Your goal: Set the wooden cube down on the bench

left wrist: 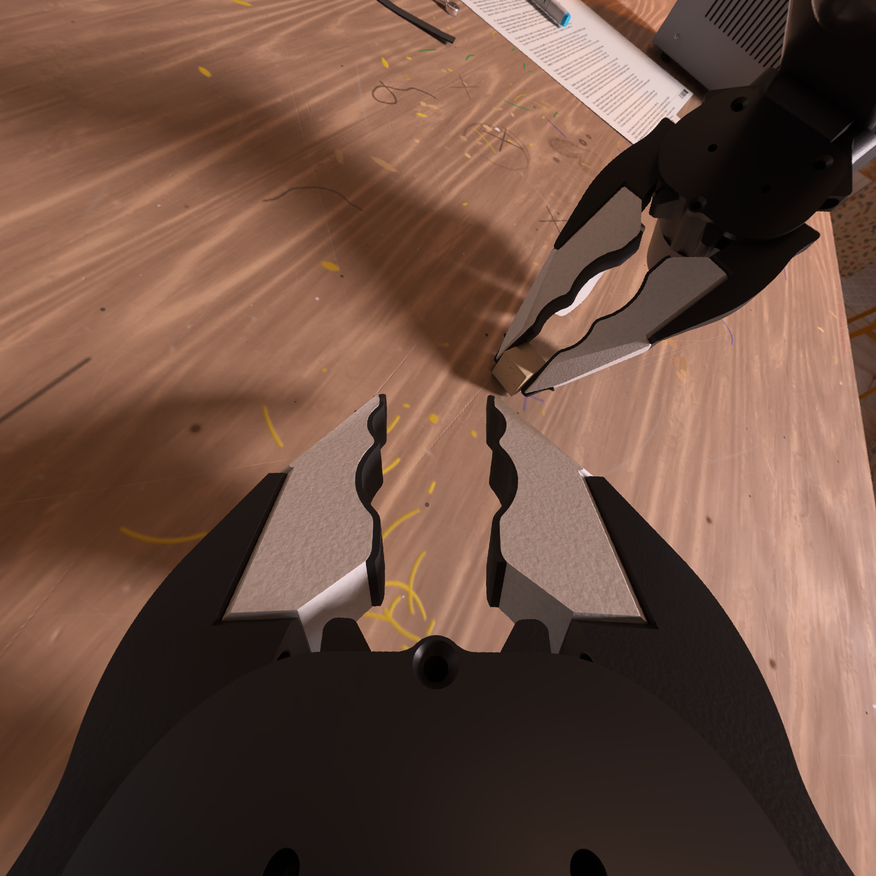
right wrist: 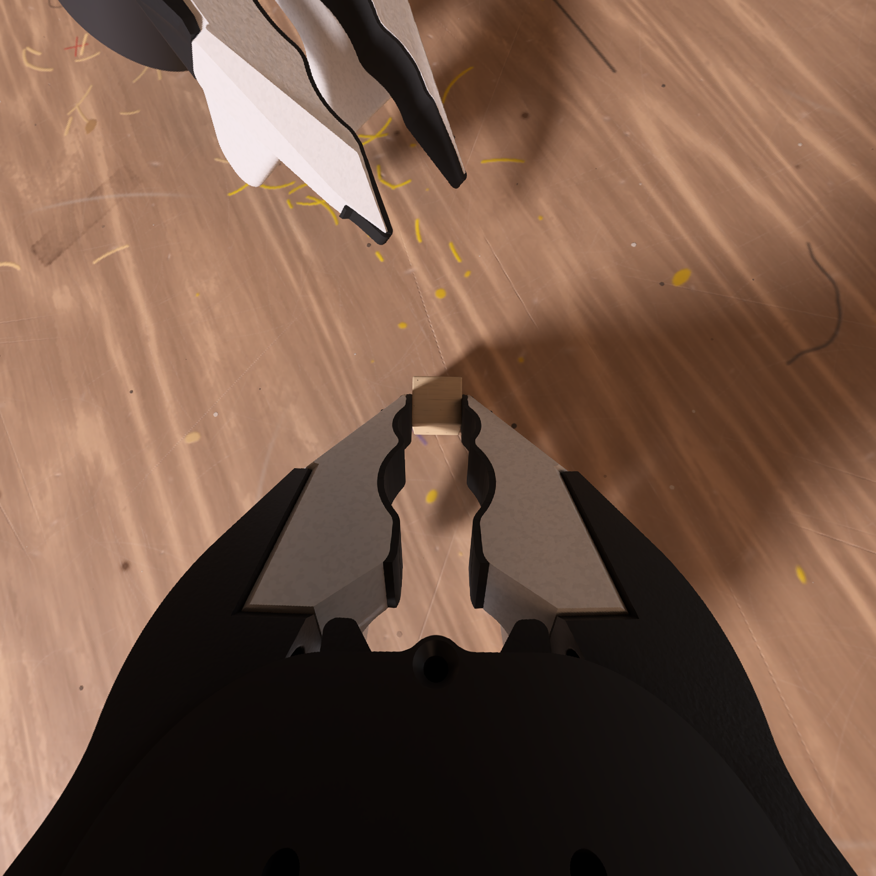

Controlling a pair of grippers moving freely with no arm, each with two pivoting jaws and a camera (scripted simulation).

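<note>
The small pale wooden cube [right wrist: 436, 406] sits between my right gripper's [right wrist: 436, 403] fingertips, which are shut on its two sides. In the left wrist view the cube [left wrist: 513, 372] is low over the brown wooden bench [left wrist: 237, 284], at or just above its surface; I cannot tell if it touches. The right gripper [left wrist: 514, 374] comes down on it from the upper right there. My left gripper [left wrist: 436, 403] is open and empty, its tips a short way in front of the cube. It also shows in the right wrist view [right wrist: 422, 208], beyond the cube.
The bench [right wrist: 189, 379] carries yellow flecks and pencil marks. At the far right in the left wrist view lie a printed paper sheet [left wrist: 602, 61] with a blue-capped pen [left wrist: 554, 12], a grey box [left wrist: 720, 38] and a dark strip [left wrist: 417, 23]. The bench edge [left wrist: 853, 379] runs along the right.
</note>
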